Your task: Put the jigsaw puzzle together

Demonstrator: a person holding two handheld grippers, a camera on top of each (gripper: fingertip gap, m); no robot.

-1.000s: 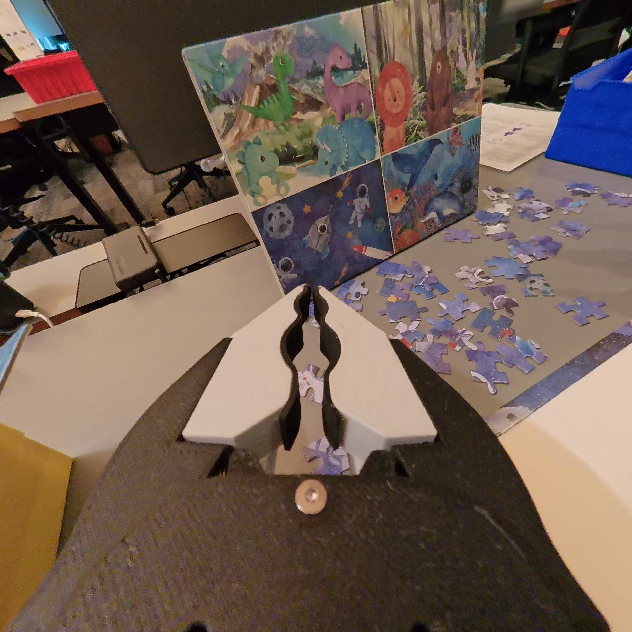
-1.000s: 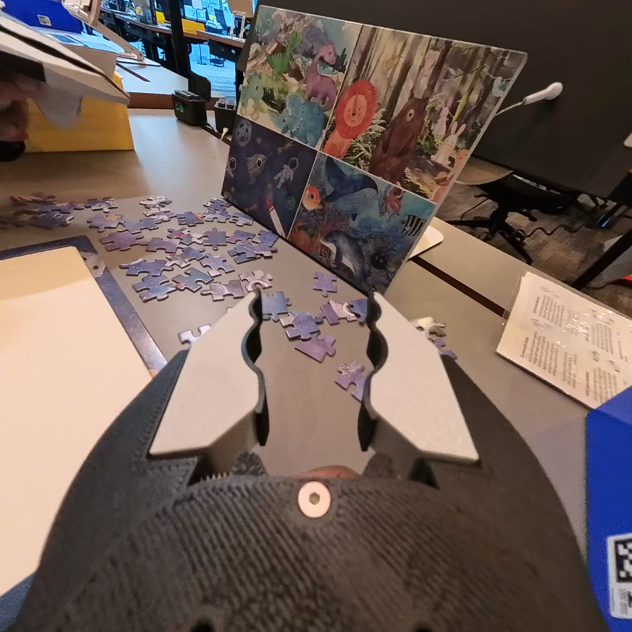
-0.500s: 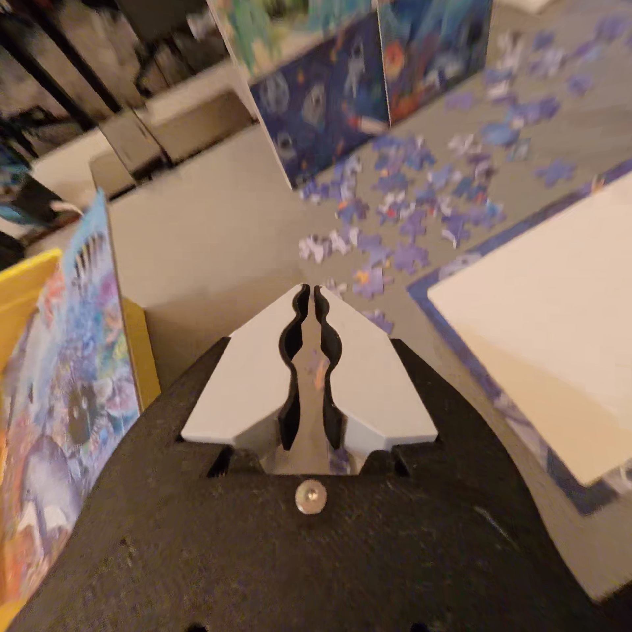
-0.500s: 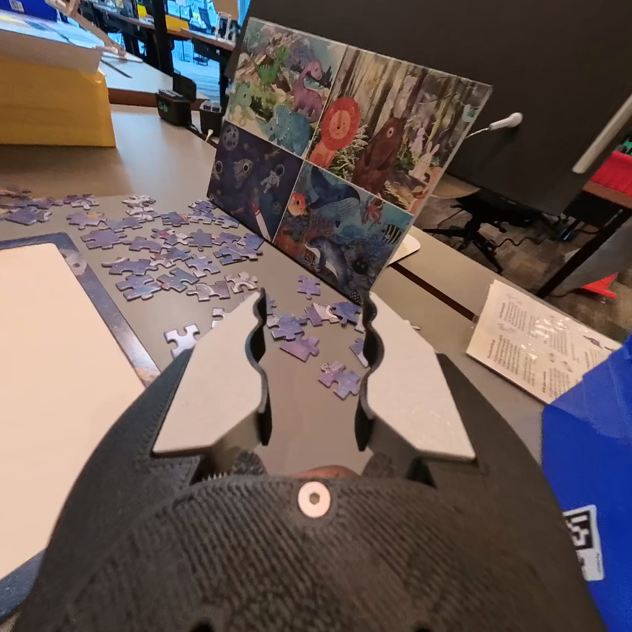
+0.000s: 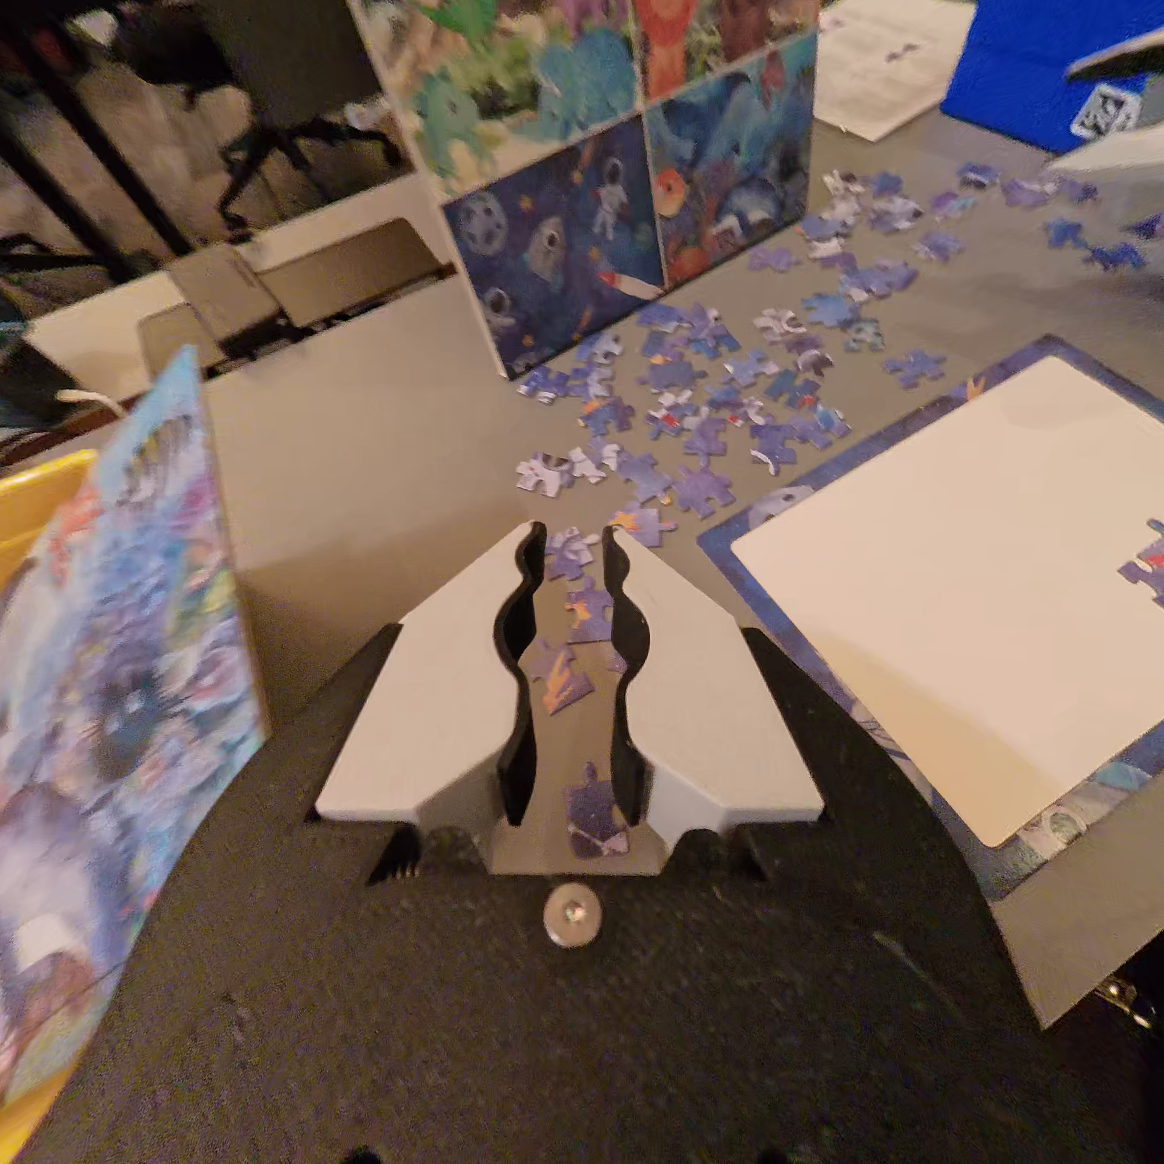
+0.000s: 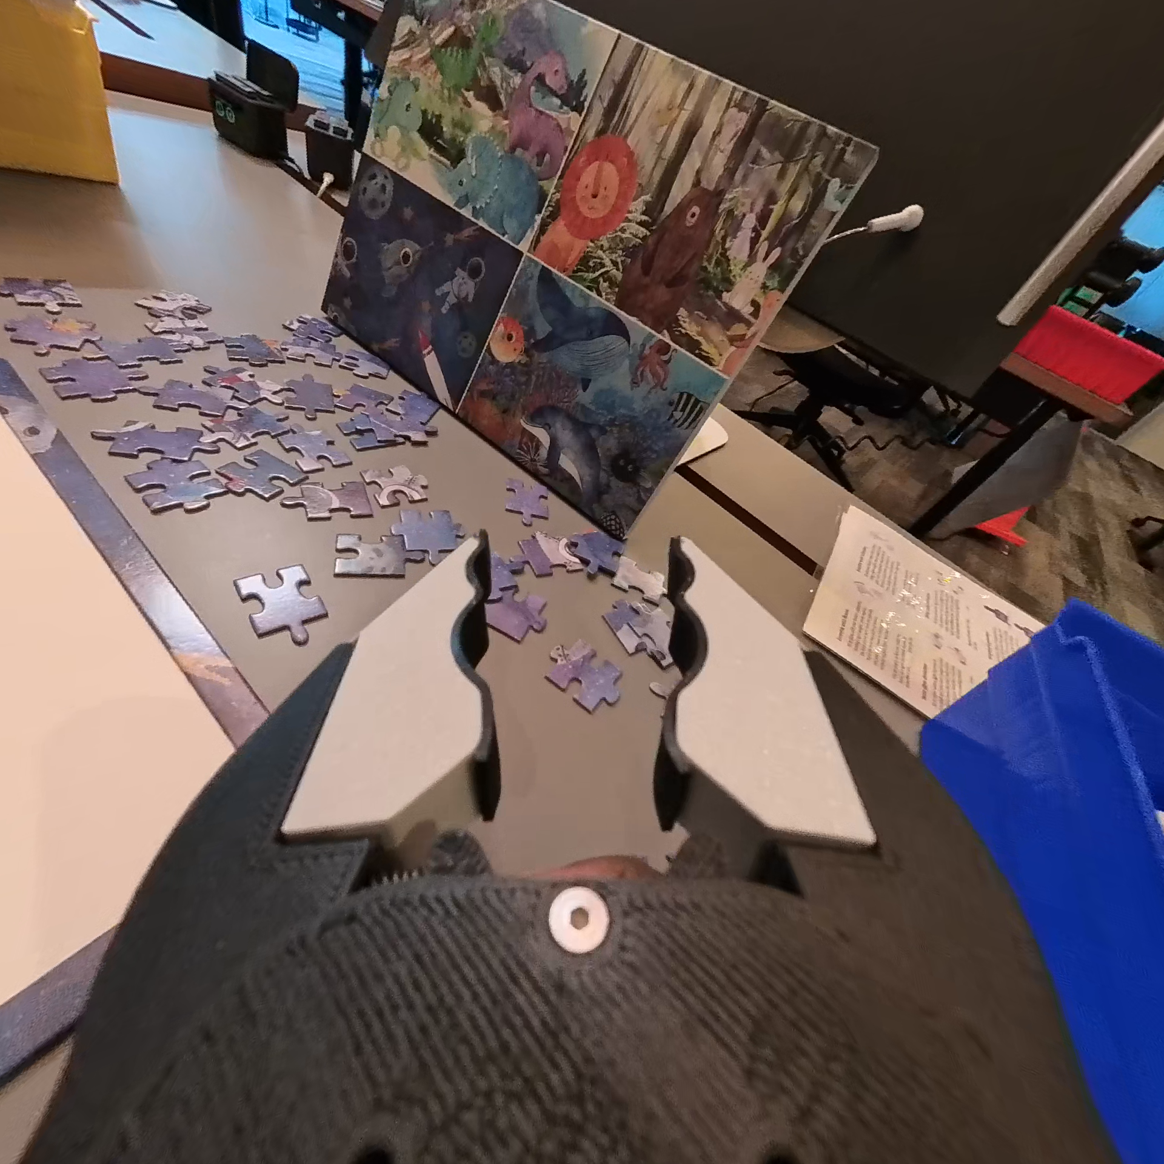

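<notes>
Several loose blue and purple puzzle pieces (image 5: 724, 390) lie on the grey table in front of an upright reference picture board (image 5: 630, 189). The puzzle tray (image 5: 945, 567) has a blue border and a bare white inside, with one piece (image 5: 1149, 567) at its right edge. My left gripper (image 5: 574, 532) is slightly open and empty, above a piece with an orange comet (image 5: 564, 683), left of the tray. My right gripper (image 6: 579, 545) is wide open and empty, over scattered pieces (image 6: 586, 674) near the board (image 6: 567, 283). The tray border (image 6: 126, 554) lies to its left.
A yellow bin with a leaning picture panel (image 5: 113, 630) stands at the left. A blue bin (image 6: 1071, 819) and a laminated sheet (image 6: 913, 617) are at the right. A black divider panel and office chairs stand behind the table. The tips of one gripper are about 40 cm away from the tips of the other.
My left gripper has swung back and tilted down toward the pieces left of the tray, and its jaws have parted a little. My right gripper has stayed open and shifted slightly toward the pieces.
</notes>
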